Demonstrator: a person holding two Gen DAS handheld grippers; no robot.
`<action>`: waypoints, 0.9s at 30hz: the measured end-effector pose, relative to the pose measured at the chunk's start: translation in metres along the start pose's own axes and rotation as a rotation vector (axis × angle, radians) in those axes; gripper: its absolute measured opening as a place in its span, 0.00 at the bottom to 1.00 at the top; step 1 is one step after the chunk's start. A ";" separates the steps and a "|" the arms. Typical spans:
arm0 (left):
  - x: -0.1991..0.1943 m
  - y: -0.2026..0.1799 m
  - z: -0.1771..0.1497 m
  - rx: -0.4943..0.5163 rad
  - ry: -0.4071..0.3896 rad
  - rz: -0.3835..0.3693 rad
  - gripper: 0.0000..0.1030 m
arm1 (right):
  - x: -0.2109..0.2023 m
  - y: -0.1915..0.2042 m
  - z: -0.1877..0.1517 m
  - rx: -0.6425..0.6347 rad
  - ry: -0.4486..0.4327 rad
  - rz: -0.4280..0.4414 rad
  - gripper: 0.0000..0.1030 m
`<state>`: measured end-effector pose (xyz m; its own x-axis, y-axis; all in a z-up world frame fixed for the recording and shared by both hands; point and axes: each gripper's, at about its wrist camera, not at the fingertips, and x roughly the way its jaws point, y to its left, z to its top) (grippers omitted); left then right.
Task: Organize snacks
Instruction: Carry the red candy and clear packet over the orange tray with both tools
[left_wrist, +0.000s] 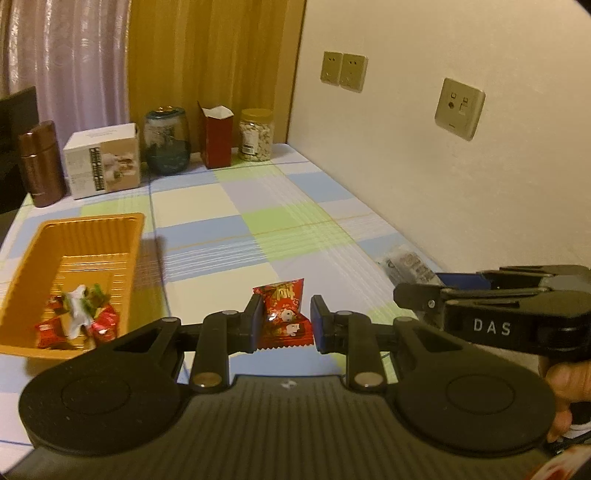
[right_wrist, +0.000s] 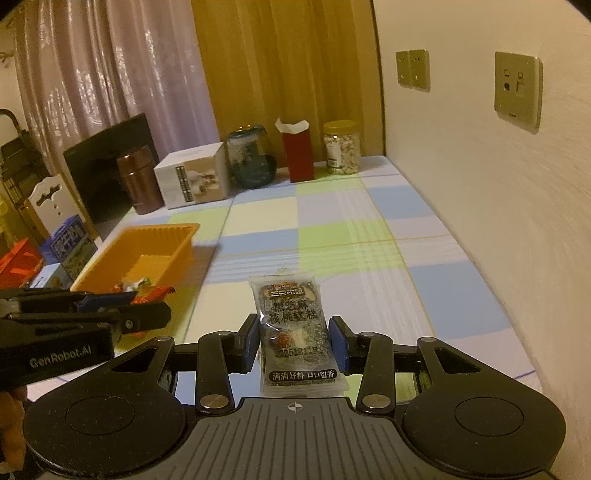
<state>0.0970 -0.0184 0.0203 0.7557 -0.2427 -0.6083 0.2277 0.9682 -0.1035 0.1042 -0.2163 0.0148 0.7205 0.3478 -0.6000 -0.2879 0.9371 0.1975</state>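
A red snack packet (left_wrist: 284, 315) lies on the checked tablecloth between the fingers of my left gripper (left_wrist: 285, 322), which is open around it, with a gap on the right side. A grey-black snack packet (right_wrist: 295, 332) lies between the fingers of my right gripper (right_wrist: 294, 341), whose pads stand close on both sides; I cannot tell whether they press it. An orange tray (left_wrist: 88, 236) at the left holds several red and white-green sweets (left_wrist: 79, 317). The tray also shows in the right wrist view (right_wrist: 162, 240). The right gripper's body (left_wrist: 498, 314) appears at the right of the left wrist view.
At the table's back stand a brown flask (left_wrist: 40, 162), a white box (left_wrist: 105, 158), a glass jar (left_wrist: 166, 138), a red carton (left_wrist: 218, 136) and a jar of nuts (left_wrist: 256, 134). A wall (left_wrist: 443, 166) runs along the right edge. Boxes (right_wrist: 68, 247) sit left of the table.
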 end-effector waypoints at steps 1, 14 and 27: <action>-0.004 0.001 -0.001 -0.001 -0.003 0.004 0.23 | -0.002 0.003 -0.001 0.000 -0.001 0.000 0.40; -0.040 0.013 -0.015 -0.015 -0.021 0.046 0.23 | -0.019 0.037 -0.019 -0.035 -0.001 0.034 0.40; -0.062 0.031 -0.025 -0.037 -0.016 0.071 0.23 | -0.024 0.067 -0.021 -0.070 -0.018 0.059 0.40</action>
<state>0.0419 0.0284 0.0353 0.7790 -0.1735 -0.6025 0.1500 0.9846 -0.0896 0.0540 -0.1622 0.0267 0.7121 0.4034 -0.5746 -0.3731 0.9108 0.1769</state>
